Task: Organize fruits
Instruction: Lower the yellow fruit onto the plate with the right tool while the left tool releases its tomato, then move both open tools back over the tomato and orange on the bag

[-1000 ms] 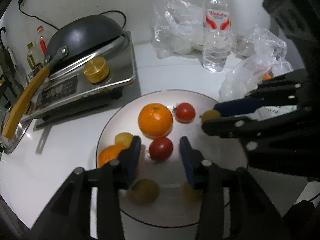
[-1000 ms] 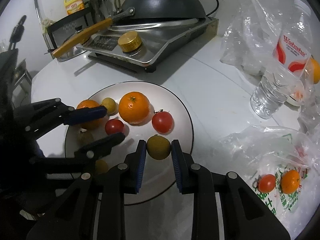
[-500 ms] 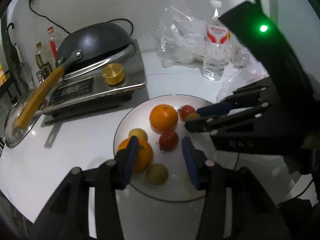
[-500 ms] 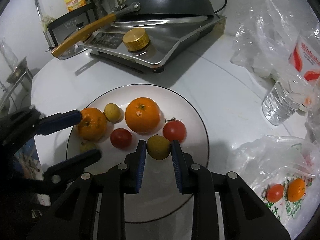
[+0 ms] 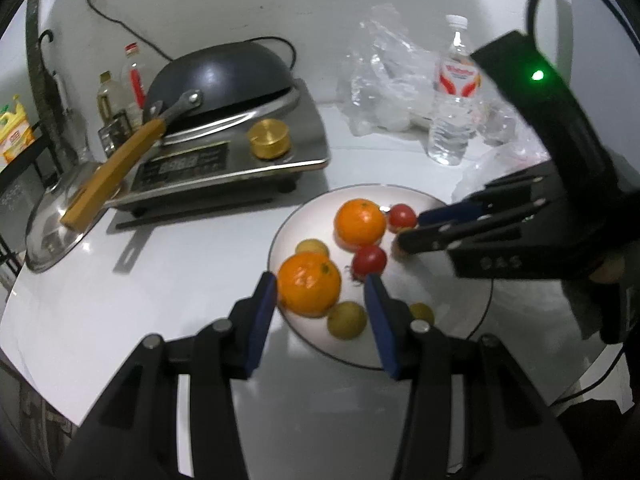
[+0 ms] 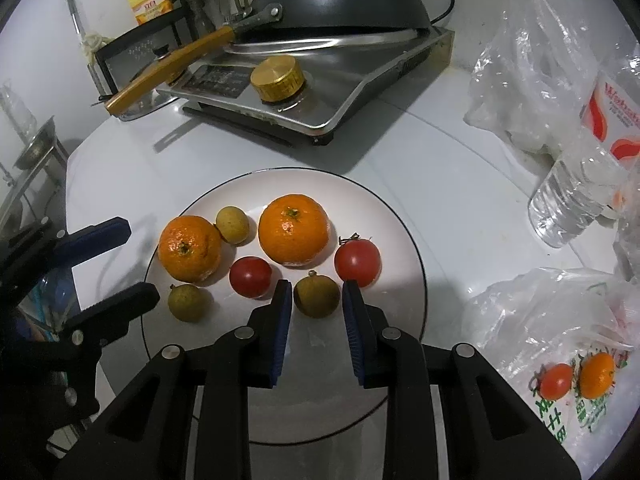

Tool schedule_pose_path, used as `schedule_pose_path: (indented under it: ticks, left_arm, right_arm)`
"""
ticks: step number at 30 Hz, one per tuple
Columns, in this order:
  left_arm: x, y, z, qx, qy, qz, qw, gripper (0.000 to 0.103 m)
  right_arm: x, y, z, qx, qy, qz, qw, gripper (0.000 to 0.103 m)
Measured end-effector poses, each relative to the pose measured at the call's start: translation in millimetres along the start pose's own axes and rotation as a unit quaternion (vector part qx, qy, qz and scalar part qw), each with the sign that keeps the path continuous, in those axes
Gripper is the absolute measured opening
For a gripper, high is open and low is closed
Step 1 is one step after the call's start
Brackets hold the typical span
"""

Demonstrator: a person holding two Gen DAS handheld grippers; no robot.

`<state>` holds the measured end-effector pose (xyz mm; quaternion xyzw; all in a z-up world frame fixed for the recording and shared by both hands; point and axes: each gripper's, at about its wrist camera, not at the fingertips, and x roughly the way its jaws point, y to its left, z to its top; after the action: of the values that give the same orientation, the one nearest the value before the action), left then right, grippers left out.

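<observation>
Fruit sits on a white plate [image 5: 460, 308] in the left wrist view: two oranges, two tomatoes and small brownish longans. The left gripper [image 5: 320, 296] hangs over the plate's near rim, jaws wide and holding nothing, with the nearer orange [image 5: 309, 289] just ahead between its tips. The right gripper [image 5: 408, 229] reaches in from the right, its tips at a longan that is mostly hidden. A stove [image 5: 224, 160] with a wok stands behind.

From the right wrist view, the right gripper [image 6: 314, 304] brackets that longan [image 6: 317, 294], jaws parted with a visible gap on each side (not gripping it). A tomato [image 6: 357, 262] lies just right of it, another tomato [image 6: 250, 276] just left. A bag [image 6: 560, 368] at lower right holds more fruit.

The longan looks light, round and thin-shelled, likely to roll; take it across its middle, gently.
</observation>
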<state>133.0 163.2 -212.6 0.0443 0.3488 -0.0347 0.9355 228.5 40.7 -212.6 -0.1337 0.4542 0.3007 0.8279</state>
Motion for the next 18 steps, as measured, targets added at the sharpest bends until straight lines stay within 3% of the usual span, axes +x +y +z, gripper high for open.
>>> schedule_pose_path:
  ticks: [7,18]
  left_arm:
    - [-11.6,-0.9,-6.6,-0.009,0.0,0.011,0.9999,0.047]
    - [-33.0,-36.3,4.8,0.007,-0.019,0.008,0.9998,0.047]
  right_arm:
    - [-25.8,-1.5,-5.8,0.003,-0.023,-0.005,1.0,0.028]
    - [-70.2,-10.0,-25.7,0.004,-0.057,-0.007,0.998,0.028]
